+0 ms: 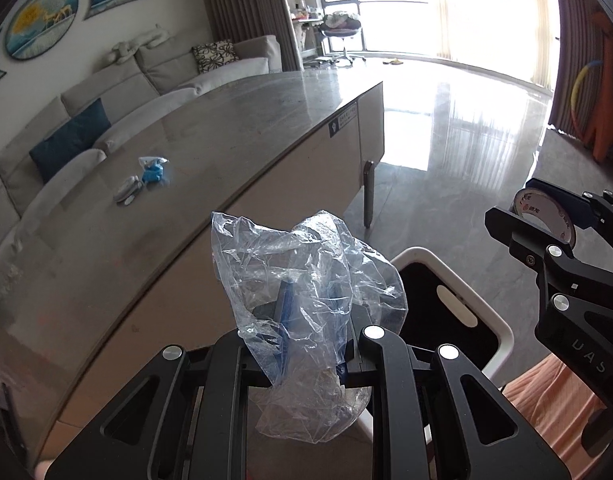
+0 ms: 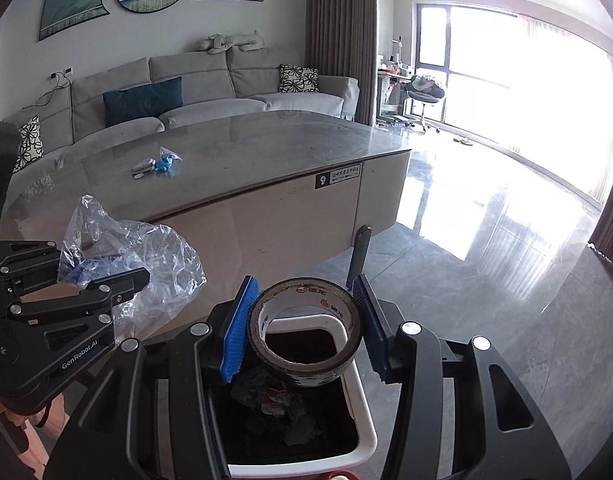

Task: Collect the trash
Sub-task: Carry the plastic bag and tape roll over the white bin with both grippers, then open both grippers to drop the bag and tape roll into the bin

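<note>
My left gripper (image 1: 306,312) is shut on a crumpled clear plastic bag (image 1: 302,276), held beside the table edge; the bag also shows in the right wrist view (image 2: 146,256). My right gripper (image 2: 306,320) is shut on a black tape roll (image 2: 306,332), held right above the white-rimmed trash bin (image 2: 362,408), which holds crumpled trash. The roll also shows in the left wrist view (image 1: 546,220), with the bin (image 1: 502,328) below it. On the grey table (image 2: 266,148) lie a blue crumpled wrapper (image 2: 166,162) and a small silver wrapper (image 2: 142,168).
A grey sofa (image 2: 210,92) with cushions runs behind the table. A dark table leg (image 2: 360,252) stands just beyond the bin. Glossy grey floor (image 2: 486,280) stretches right toward bright windows. An office chair (image 2: 424,100) stands far back.
</note>
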{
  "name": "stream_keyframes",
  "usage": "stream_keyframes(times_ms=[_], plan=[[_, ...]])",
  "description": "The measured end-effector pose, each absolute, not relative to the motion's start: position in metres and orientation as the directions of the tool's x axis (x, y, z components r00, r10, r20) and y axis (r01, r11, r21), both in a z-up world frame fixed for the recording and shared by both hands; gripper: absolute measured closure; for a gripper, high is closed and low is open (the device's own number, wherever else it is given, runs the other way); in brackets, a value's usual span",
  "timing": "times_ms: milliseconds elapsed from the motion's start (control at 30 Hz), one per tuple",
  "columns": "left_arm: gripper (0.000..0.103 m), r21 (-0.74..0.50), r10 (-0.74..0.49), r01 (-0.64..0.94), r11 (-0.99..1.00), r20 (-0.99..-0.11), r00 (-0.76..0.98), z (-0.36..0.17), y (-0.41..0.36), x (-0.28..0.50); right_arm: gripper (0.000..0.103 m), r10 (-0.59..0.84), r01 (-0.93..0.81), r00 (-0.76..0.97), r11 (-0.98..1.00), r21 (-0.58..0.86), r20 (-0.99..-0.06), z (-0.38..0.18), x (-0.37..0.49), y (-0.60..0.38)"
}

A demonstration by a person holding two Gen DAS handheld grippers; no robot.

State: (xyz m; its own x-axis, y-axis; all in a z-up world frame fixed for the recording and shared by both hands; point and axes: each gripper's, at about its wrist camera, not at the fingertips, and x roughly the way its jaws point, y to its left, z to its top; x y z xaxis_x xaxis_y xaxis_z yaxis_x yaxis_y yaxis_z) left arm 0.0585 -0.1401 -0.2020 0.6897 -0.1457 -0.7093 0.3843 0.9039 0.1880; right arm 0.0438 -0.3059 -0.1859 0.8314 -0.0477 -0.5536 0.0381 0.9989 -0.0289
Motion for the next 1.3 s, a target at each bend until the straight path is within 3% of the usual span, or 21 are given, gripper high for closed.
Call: stream_keyframes(times_ms=[733, 767, 800, 833, 867, 900, 1300], plan=[[0.081, 0.191, -0.130, 0.520, 0.832, -0.845, 0.519, -0.279, -0.194, 0.082, 0.053, -0.069, 0.094, 0.772, 0.996, 0.006, -0.632, -0.231, 0.053, -0.334], [0.077, 0.179, -0.136, 0.537, 0.824, -0.859, 0.494, -0.284, -0.195, 0.084, 0.053, -0.069, 0.097, 0.767, 0.995, 0.008, -0.638, -0.234, 0.054, -0.334], [0.064, 0.174, -0.131, 0.549, 0.817, -0.872, 0.472, -0.289, -0.197, 0.087, 0.053, -0.071, 0.101, 0.763, 0.995, 0.009, -0.643, -0.237, 0.055, -0.336], [0.038, 0.185, -0.114, 0.550, 0.815, -0.878, 0.464, -0.293, -0.199, 0.088, 0.053, -0.072, 0.103, 0.758, 0.995, 0.010, -0.648, -0.239, 0.055, -0.337], [0.019, 0.212, -0.086, 0.546, 0.810, -0.879, 0.468, -0.297, -0.200, 0.090, 0.053, -0.072, 0.104, 0.755, 0.995, 0.010, -0.652, -0.240, 0.056, -0.338], [0.011, 0.241, -0.062, 0.537, 0.808, -0.872, 0.486, -0.300, -0.201, 0.090, 0.053, -0.074, 0.105, 0.753, 0.994, 0.009, -0.654, -0.240, 0.057, -0.339], [0.009, 0.261, -0.044, 0.522, 0.812, -0.864, 0.501, -0.302, -0.195, 0.094, 0.053, -0.074, 0.100, 0.742, 0.995, 0.001, -0.667, -0.241, 0.060, -0.340]])
